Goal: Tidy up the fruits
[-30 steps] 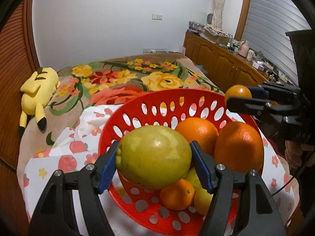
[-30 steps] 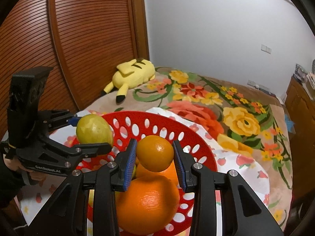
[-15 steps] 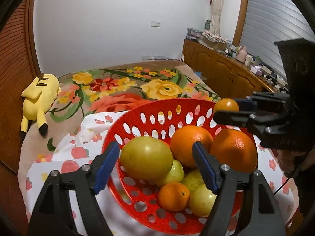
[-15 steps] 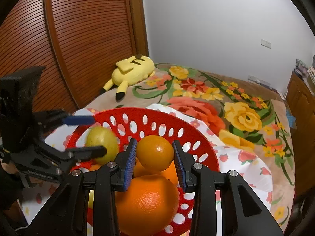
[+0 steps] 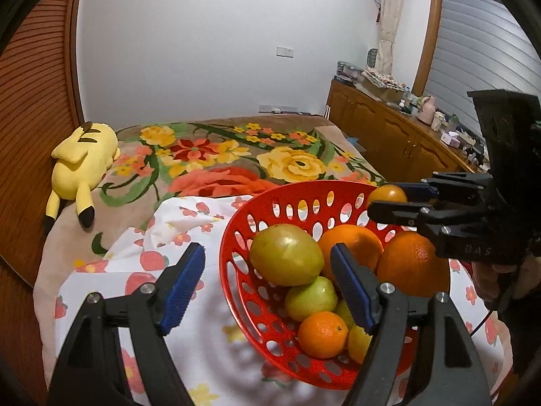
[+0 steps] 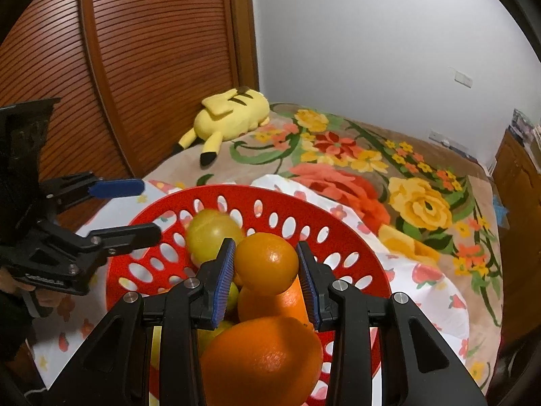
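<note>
over the red basket (image 5: 236,304), left gripper (image 5: 267,284) gapes empty, right gripper (image 6: 265,270) clamps one small orange (image 6: 266,264).

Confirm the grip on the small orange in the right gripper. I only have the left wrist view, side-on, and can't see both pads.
Observer: The right gripper is shut on the small orange; both blue pads press its sides.
Operator: Report what sits under it.
Observer: A big orange in the red basket lies just below it; I cannot tell whether they touch.
Operator: Check my left gripper from that side.
Observer: The left gripper is open and holds nothing; its lower finger reaches over the basket's rim, apart from the yellow-green fruit.
</note>
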